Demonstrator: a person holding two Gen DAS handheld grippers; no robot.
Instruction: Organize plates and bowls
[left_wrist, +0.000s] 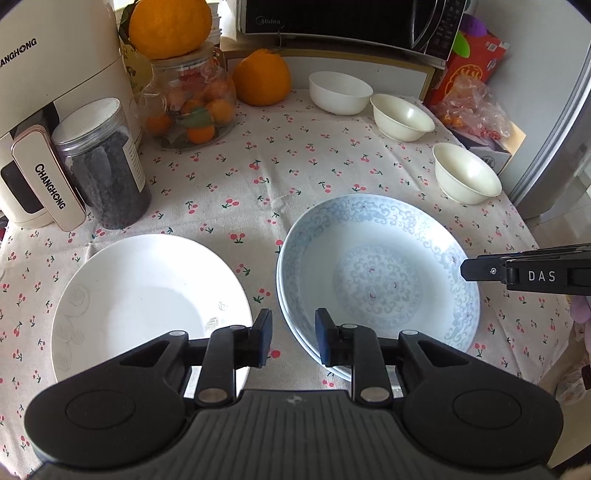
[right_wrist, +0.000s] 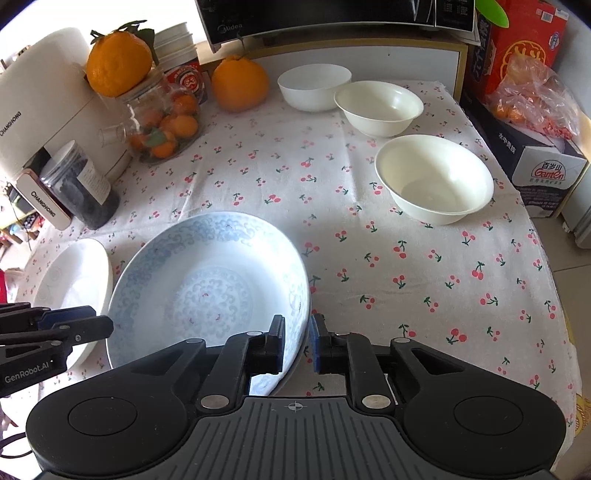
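We see a table (right_wrist: 406, 266) under a cherry-print cloth, a microwave (left_wrist: 351, 18) at its far edge. The blue plate (right_wrist: 207, 280), seemingly atop another, sits near the near edge, the white plate (left_wrist: 147, 295) beside it toward the left edge; three bowls (right_wrist: 434, 177) line the right edge. Our right gripper (right_wrist: 297, 341) has its fingers narrowly parted astride the blue plate's rim, not visibly clamped. Our left gripper (left_wrist: 293, 338) hangs part-open, empty, between the plates. A shallow pinch could let glazed china slip, or drag the plate beneath.

My left black hand-held gripper (left_wrist: 293, 338) hovers low, jaws parted, gripping nothing. My right black hand-held gripper (right_wrist: 298, 341) level, jaws narrowly parted.
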